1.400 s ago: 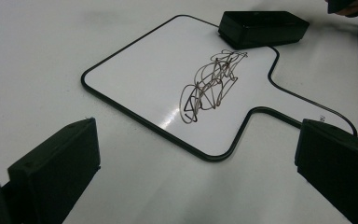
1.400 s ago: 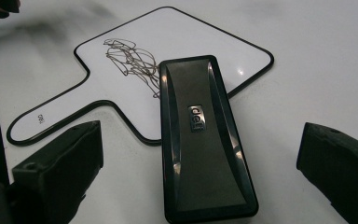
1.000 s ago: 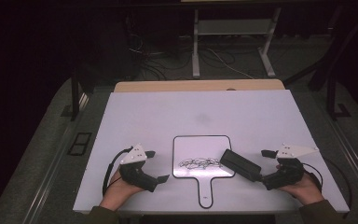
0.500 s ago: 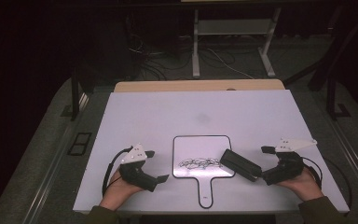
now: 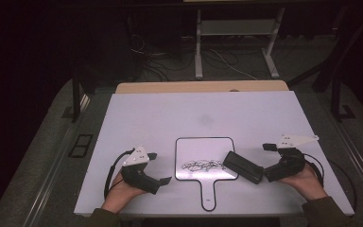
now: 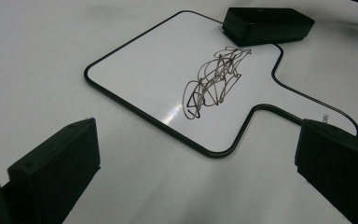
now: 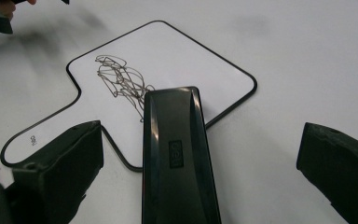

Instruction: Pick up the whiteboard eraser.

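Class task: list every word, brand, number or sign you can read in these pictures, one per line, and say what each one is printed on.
"deli": embossed on a small raised label on top of the black eraser.
Small dark print on the handle of the whiteboard: too small and blurred to read.
The black scribble on the whiteboard is a tangle of loops, not writing.
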### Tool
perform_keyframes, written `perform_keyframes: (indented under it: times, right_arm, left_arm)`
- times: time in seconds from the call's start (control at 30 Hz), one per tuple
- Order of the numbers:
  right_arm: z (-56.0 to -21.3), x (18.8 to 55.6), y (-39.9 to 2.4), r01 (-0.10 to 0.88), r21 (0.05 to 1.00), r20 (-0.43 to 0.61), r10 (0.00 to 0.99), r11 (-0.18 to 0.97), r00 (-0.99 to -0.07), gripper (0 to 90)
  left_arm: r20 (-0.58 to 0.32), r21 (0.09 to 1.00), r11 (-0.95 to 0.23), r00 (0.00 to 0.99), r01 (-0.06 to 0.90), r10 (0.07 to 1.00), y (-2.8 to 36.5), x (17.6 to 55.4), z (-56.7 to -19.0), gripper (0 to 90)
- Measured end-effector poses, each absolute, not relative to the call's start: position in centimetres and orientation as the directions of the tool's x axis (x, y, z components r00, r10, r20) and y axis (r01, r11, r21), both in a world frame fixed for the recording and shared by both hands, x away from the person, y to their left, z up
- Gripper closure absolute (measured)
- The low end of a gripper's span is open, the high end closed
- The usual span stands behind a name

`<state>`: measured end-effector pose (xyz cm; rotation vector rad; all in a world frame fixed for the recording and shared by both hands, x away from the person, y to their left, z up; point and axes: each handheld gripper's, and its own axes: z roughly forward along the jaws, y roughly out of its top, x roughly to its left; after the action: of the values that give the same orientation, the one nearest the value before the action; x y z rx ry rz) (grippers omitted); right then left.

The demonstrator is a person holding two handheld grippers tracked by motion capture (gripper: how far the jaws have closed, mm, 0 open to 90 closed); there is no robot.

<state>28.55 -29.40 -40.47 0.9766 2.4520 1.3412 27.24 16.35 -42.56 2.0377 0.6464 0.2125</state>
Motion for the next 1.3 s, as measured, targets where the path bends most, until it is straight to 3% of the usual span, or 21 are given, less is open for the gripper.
perform_keyframes:
  times: [0.47,1.0,1.3]
  right_arm:
    - [-39.9,30.1,-27.9,0.436,0.802,0.124,0.601,0.408,-0.79,0.0]
    - [-41.1,31.0,-25.6,0.456,0.673,0.083,0.553,0.583,-0.829,0.0]
    - [-41.5,30.9,-25.3,0.478,0.639,0.086,0.562,0.602,-0.823,5.2]
  left_arm:
    - [-0.107,0.847,-0.399,0.847,0.352,0.521,16.3,27.1,-42.4,0.0]
    - [-0.096,0.844,-0.406,0.843,0.351,0.529,16.5,27.3,-42.5,0.0]
    - [-0.1,0.84,-0.412,0.848,0.353,0.521,16.4,27.3,-42.7,0.0]
